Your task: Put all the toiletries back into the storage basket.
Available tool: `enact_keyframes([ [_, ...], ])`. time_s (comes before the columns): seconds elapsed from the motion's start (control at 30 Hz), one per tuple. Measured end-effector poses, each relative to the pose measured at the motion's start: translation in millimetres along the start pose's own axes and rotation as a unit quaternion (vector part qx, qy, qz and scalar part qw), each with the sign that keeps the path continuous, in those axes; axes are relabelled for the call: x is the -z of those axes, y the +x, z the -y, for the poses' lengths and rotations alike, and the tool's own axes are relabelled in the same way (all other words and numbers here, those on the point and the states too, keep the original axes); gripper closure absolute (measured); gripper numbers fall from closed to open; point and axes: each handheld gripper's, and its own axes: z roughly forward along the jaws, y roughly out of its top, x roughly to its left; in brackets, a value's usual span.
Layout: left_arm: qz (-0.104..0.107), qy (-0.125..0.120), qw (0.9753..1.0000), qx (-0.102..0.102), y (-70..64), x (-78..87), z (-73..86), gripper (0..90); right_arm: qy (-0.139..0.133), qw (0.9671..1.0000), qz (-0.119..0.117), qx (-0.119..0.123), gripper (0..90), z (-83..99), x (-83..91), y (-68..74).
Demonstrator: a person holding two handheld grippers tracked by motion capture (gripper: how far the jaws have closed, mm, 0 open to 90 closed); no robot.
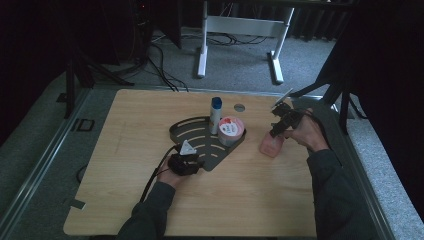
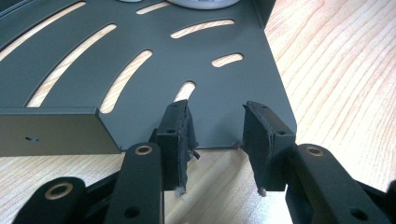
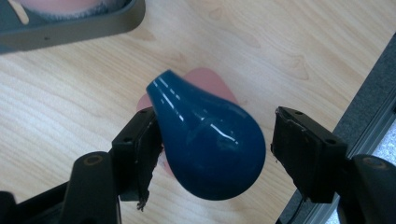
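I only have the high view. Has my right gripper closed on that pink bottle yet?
Observer: No. The right gripper is open. One pad touches the pink bottle's glossy blue top; the other stands apart from it.
Operator: And the left one, at the tray?
Observer: The left gripper is open too. Its jaws sit over the dark tray's flat near corner and are not clamped on it.
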Motion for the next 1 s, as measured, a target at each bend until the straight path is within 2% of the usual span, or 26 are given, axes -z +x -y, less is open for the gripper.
enact_keyframes([
  [0.63,0.001,-0.002,1.0,0.001,0.2,-0.2,0.2,60.6,0.03,0.999,-0.032,-0.002,42.1,-2.5,-5.4,1.3],
  [1.0,0.0,-0.002,1.0,0.001,0.1,-0.4,0.2,60.5,0.036,0.9987,-0.034,0.01,47.5,-1.8,-1.9,-0.4],
])
